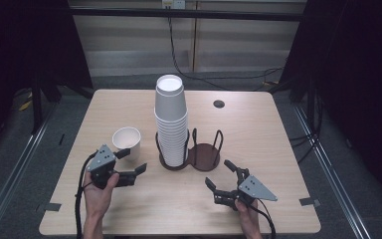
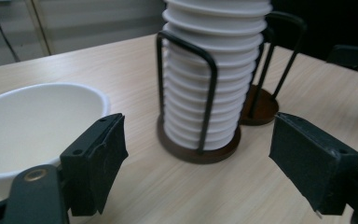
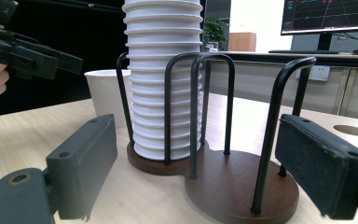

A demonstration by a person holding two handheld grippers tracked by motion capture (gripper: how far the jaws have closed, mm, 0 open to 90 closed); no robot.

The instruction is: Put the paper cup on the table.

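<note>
On the table (image 1: 258, 119), the left gripper (image 1: 132, 162) sits at the near left, its jaws spread apart and holding nothing; one jaw lies just beside the single cup (image 1: 126, 140), which stands upright and mouth-up, apart from the rack. In the left gripper view the cup (image 2: 32, 121) sits behind the left jaw, unclamped. To its right, the stack (image 1: 170, 119) of upturned cups fills the left ring of the two-ring rack (image 1: 205, 157), whose right ring holds no cup. Farther right, the right gripper (image 1: 220, 174) rests near the rack, jaws wide apart on nothing, facing it.
</note>
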